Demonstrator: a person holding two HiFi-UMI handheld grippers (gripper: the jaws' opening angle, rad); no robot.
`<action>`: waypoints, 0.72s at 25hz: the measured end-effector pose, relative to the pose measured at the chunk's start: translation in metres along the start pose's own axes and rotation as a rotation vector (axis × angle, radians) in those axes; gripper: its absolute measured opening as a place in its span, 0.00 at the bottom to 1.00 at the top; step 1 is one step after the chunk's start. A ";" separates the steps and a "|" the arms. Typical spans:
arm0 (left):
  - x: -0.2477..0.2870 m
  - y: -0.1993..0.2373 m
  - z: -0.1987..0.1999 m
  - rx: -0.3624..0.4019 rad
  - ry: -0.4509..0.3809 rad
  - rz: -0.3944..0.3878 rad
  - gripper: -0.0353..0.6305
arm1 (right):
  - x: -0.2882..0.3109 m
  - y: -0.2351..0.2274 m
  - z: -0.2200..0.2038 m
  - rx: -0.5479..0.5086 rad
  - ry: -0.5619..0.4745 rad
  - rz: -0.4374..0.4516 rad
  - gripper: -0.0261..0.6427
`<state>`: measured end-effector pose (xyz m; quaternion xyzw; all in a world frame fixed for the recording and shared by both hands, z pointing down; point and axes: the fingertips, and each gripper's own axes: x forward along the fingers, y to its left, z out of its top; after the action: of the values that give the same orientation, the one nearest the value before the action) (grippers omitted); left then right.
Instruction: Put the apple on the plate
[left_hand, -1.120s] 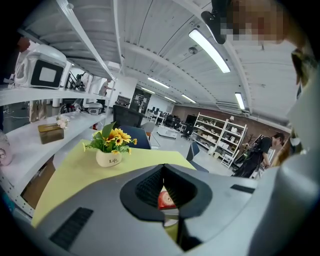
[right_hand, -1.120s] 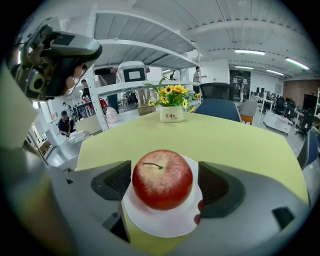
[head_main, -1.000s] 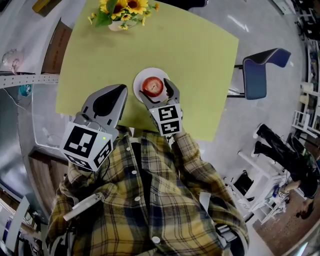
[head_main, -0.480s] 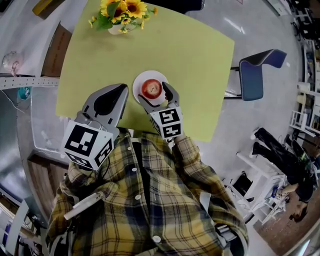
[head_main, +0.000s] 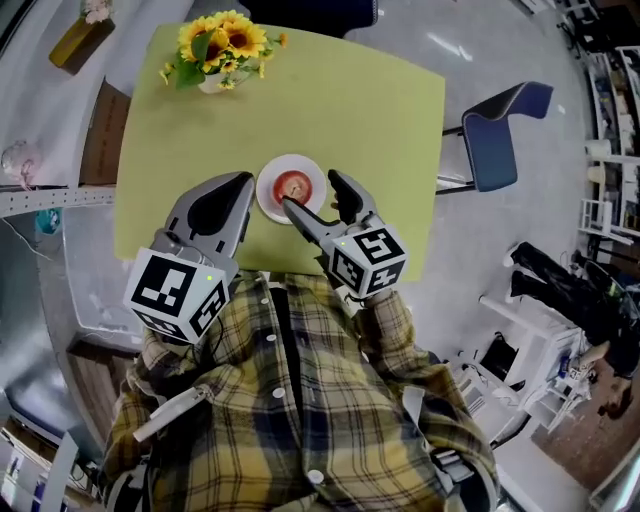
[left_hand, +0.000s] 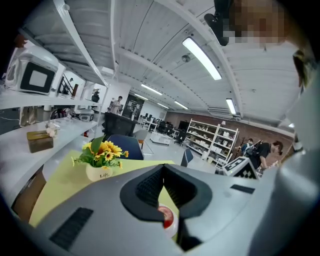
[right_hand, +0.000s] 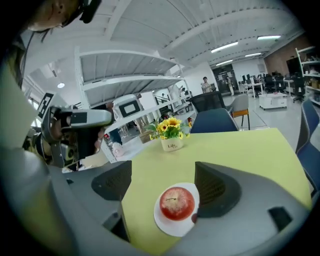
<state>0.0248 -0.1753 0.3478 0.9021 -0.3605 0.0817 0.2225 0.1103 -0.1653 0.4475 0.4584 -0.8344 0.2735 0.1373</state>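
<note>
Head view. Apple (head_main: 294, 186) sits on the white plate (head_main: 268, 196), stem up, roughly centred on it. Plate is on the yellow-green table (head_main: 370, 110), in the half nearer the person.

Right gripper (head_main: 310, 192): jaws wide apart and holding nothing. It comes in from 5 o'clock of the plate. One fingertip lies over the plate's 6 o'clock rim, the other just off its 3 o'clock side. In the right gripper view the apple shows in the gap between the two pads, nearer the right-hand pad. Cannot tell whether that pad touches it.

Left gripper (head_main: 243, 183): jaws pressed together with nothing between them. It sits at 8 o'clock of the plate, tips just beside the rim.

Pot of sunflowers (head_main: 213, 45) is at 11 o'clock of the plate, near the table's far corner. Blue chair (head_main: 497, 135) stands off the table at 2 o'clock.
</note>
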 end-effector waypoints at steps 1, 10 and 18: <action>0.002 -0.002 0.004 0.006 -0.004 -0.013 0.06 | -0.005 0.002 0.010 0.002 -0.022 -0.004 0.62; 0.017 -0.027 0.049 0.052 -0.063 -0.105 0.06 | -0.049 0.030 0.085 -0.095 -0.176 0.010 0.62; 0.028 -0.051 0.059 0.077 -0.061 -0.204 0.06 | -0.083 0.038 0.121 -0.084 -0.296 -0.018 0.44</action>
<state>0.0798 -0.1869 0.2870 0.9441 -0.2702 0.0448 0.1835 0.1260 -0.1626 0.2971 0.4949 -0.8521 0.1665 0.0346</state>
